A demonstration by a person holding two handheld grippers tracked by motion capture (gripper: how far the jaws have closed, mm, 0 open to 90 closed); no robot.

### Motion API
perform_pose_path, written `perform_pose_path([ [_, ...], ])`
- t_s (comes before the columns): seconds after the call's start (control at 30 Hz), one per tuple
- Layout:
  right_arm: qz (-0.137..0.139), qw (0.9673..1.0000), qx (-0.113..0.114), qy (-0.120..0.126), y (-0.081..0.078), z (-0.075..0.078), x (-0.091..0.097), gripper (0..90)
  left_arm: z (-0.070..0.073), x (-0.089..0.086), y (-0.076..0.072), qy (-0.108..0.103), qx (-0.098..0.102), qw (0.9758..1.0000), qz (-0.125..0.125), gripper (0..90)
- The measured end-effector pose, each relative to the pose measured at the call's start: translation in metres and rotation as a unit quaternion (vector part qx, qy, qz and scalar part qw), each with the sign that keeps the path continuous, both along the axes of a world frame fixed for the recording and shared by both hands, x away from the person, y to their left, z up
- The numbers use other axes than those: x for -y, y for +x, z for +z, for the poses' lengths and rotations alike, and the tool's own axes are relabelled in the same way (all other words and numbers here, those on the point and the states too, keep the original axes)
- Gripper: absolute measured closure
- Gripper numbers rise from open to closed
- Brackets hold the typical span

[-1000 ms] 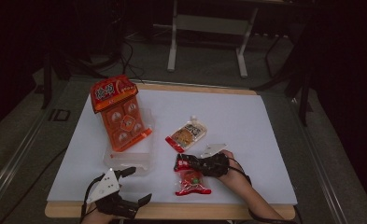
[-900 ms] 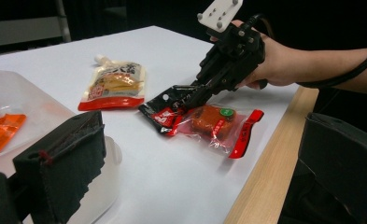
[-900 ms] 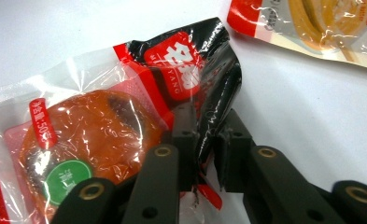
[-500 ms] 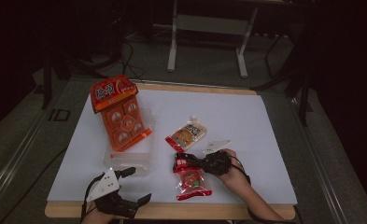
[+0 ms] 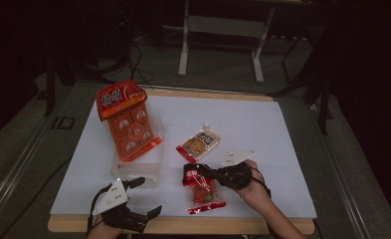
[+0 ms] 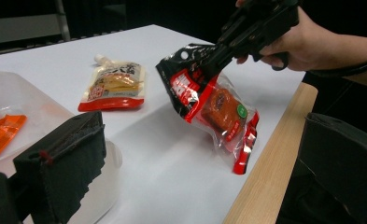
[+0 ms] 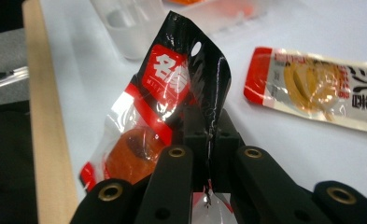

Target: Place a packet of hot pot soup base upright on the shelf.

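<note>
A red-and-black snack packet (image 5: 203,189) with an orange piece inside hangs tilted, its lower end still on the white sheet near the front edge. My right gripper (image 5: 195,172) is shut on the packet's black top corner, and the pads pinch the foil (image 7: 208,126). From the left gripper view the packet (image 6: 214,105) dangles from that gripper (image 6: 204,58), held by a hand. My left gripper (image 5: 146,196) rests at the front left edge, open, with nothing between its jaws (image 6: 200,186).
A yellow spouted pouch (image 5: 199,144) lies flat behind the packet. An orange carton (image 5: 128,124) leans in a clear plastic tub (image 5: 143,172) at the left. The wooden table edge (image 5: 183,226) runs along the front. Dark floor and a metal stand lie beyond.
The right gripper has risen a little and pulled the packet's top end off the sheet, so the packet now hangs tilted. The left gripper has stayed put.
</note>
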State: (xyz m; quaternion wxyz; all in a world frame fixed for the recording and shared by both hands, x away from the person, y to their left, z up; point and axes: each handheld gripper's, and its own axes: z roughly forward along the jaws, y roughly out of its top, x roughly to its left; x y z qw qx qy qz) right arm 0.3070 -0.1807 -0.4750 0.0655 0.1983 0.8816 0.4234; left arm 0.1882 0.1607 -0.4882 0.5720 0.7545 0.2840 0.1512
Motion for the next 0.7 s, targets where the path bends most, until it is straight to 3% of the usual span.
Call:
perform_pose_path([
  [0.4, 0.020, 0.9989, 0.022, 0.036, -0.017, 0.026, 0.004, 88.6, 0.006, 0.004, 0.006, 0.006, -0.001, 1.0000, -0.006, 1.8],
  [0.7, 0.026, 0.9975, 0.044, 0.048, -0.025, 0.040, 0.004, 88.7, 0.018, 0.011, 0.014, 0.004, 0.026, 0.9995, -0.018, 1.8],
])
